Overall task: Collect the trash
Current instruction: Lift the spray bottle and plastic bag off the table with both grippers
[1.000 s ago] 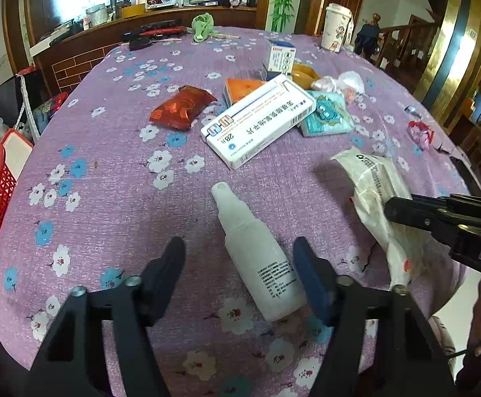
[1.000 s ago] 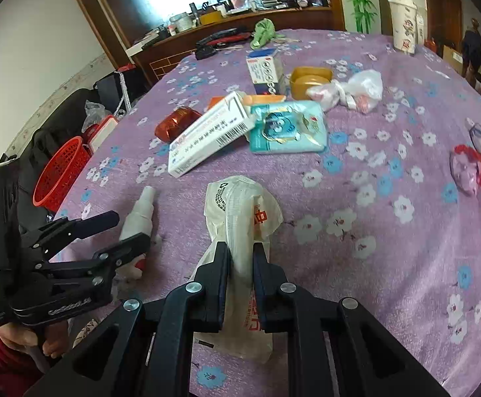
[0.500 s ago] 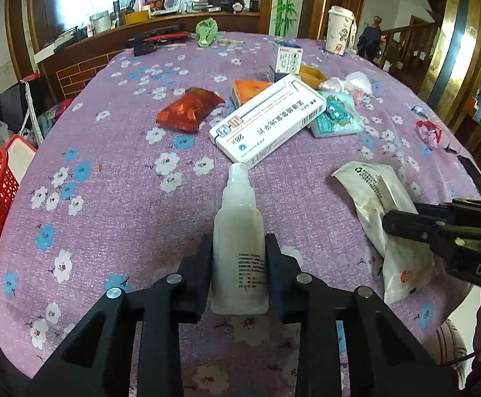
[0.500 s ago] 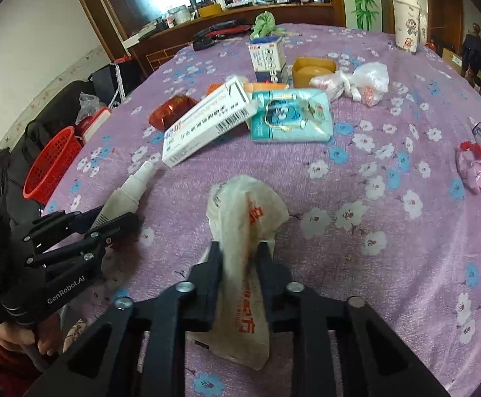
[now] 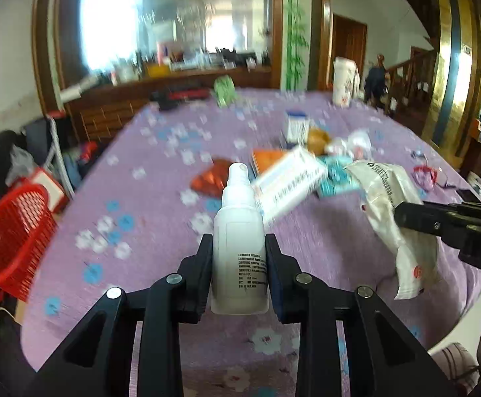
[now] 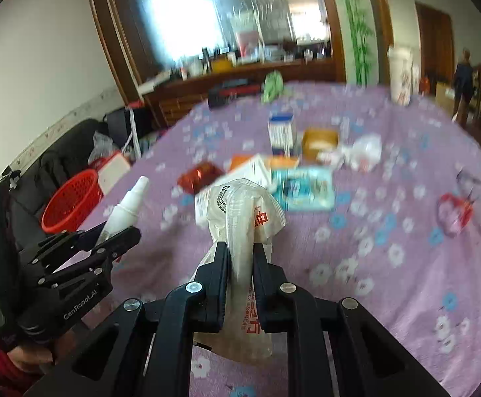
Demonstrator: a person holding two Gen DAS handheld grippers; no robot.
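Note:
My left gripper (image 5: 239, 258) is shut on a white spray bottle (image 5: 239, 231) and holds it upright above the purple flowered tablecloth (image 5: 161, 205). It also shows in the right wrist view (image 6: 124, 208) at the left. My right gripper (image 6: 242, 258) is shut on a crumpled white plastic bag (image 6: 243, 218) with red print, lifted off the table; the bag also shows in the left wrist view (image 5: 389, 198). A red mesh basket (image 5: 12, 235) stands off the table's left edge, also visible in the right wrist view (image 6: 71, 201).
On the table lie a white medicine box (image 5: 290, 182), a red foil packet (image 5: 210, 178), a teal wipes pack (image 6: 303, 188), a small blue-white box (image 6: 282, 132), an orange tub (image 6: 320, 139), a knotted bag (image 6: 363, 152) and a paper cup (image 6: 401, 76).
My left gripper closed on the spray bottle and lifted it upright off the table. My right gripper raised the white bag off the tablecloth. Both views are tilted up and blurred.

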